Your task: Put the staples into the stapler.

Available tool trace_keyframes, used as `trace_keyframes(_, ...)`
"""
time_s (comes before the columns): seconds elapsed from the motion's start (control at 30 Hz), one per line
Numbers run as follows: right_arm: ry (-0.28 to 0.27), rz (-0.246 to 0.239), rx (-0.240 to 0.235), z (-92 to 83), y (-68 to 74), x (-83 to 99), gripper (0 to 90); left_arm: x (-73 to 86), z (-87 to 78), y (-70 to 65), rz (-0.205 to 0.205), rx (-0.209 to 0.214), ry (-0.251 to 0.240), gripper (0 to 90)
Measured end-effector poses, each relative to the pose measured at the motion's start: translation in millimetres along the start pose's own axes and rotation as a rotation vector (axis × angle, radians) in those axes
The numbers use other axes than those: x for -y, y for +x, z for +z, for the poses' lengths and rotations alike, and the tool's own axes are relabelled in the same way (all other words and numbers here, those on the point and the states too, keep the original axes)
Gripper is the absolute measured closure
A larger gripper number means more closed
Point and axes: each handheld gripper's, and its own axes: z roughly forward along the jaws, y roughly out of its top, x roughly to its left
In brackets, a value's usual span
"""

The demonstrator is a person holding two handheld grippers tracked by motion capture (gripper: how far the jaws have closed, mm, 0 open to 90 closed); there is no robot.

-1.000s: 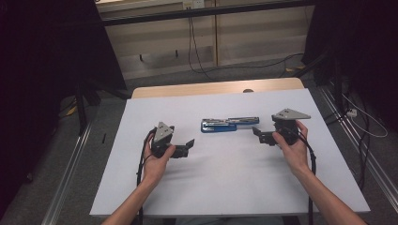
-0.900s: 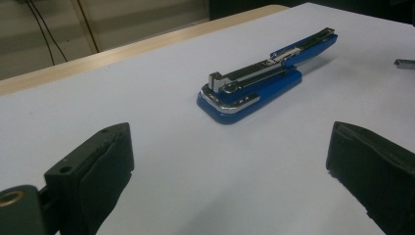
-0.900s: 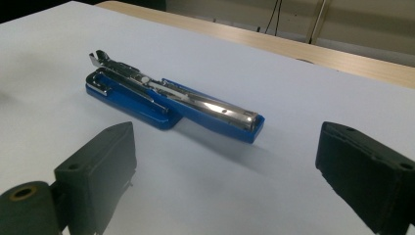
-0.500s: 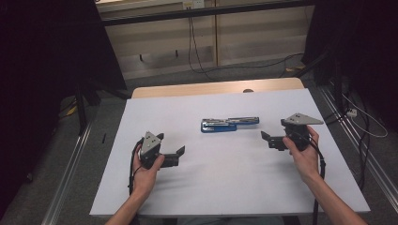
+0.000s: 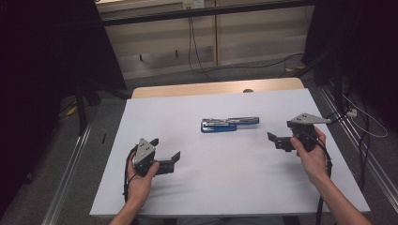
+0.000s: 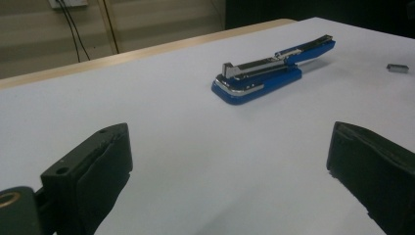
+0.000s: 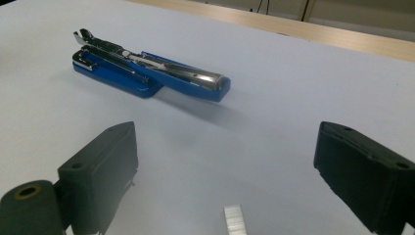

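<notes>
A blue stapler [image 5: 229, 124] lies swung open flat near the middle of the white table top [image 5: 220, 187], its metal staple track facing up. My left gripper [image 5: 165, 150] sits at the front left, well short of the stapler [image 6: 266, 73]. Its jaws are wide apart and there is nothing between them [image 6: 230, 161]. At the right my right gripper [image 5: 274, 141] points left toward the stapler [image 7: 151, 71] and is open and empty [image 7: 230, 156]. A short strip of staples [image 7: 234, 221] lies on the table just in front of the right gripper, also seen as the staple strip [image 6: 397, 68] right of the stapler.
A bare wooden strip [image 5: 211, 89] runs along the table's far edge. Metal rails [image 5: 70, 173] flank the table on both sides. Cables [image 5: 361, 122] trail over the floor at right and behind. Dark curtains stand at both far corners.
Both grippers have drawn away from the stapler. The left moved toward the front left of the table, the right moved outward to the right. The stapler has not moved.
</notes>
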Motion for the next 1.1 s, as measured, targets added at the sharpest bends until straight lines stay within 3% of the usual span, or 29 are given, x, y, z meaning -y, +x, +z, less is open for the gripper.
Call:
trace_keyframes(0.1, 0.025, 0.002, -0.014, 1.2, -4.3, -1.9, 6.2, 3.8, -5.4, 2.1, -0.010, -0.005, 0.007, 3.1)
trace_keyframes(0.17, 0.045, 0.003, -0.052, 2.8, -6.5, -4.1, 11.7, 3.8, -8.2, 2.5, -0.014, -0.012, 0.002, 3.1)
trace_keyframes(0.23, 0.067, 0.001, -0.079, 4.7, -8.1, -6.3, 10.3, 4.4, -11.7, 0.9, 0.000, -0.025, -0.004, 3.2)
trace_keyframes(0.5, 0.137, -0.023, -0.111, 10.7, -14.8, -15.4, 12.3, 7.6, -20.0, -2.4, 0.005, -0.031, -0.013, 3.3)
trace_keyframes(0.67, 0.228, -0.025, -0.138, 19.1, -22.0, -18.9, 13.5, 7.7, -20.5, -1.0, -0.012, -0.015, -0.005, 3.1)
trace_keyframes(0.87, 0.324, 0.012, -0.183, 29.0, -32.1, -19.6, 12.0, 7.5, -18.3, -0.8, 0.007, -0.022, 0.009, 3.2)
trace_keyframes(1.0, 0.339, -0.008, -0.210, 28.6, -34.5, -17.5, 11.2, 6.5, -19.0, -3.4, -0.001, -0.009, 0.021, 3.1)
trace_keyframes(1.07, 0.345, -0.052, -0.185, 27.9, -34.2, -17.6, 11.9, 5.9, -19.7, -4.6, -0.007, -0.009, 0.023, 2.8)
trace_keyframes(1.1, 0.352, -0.050, -0.190, 27.9, -34.5, -17.2, 12.4, 5.7, -19.4, -4.4, -0.004, -0.006, 0.021, 2.7)
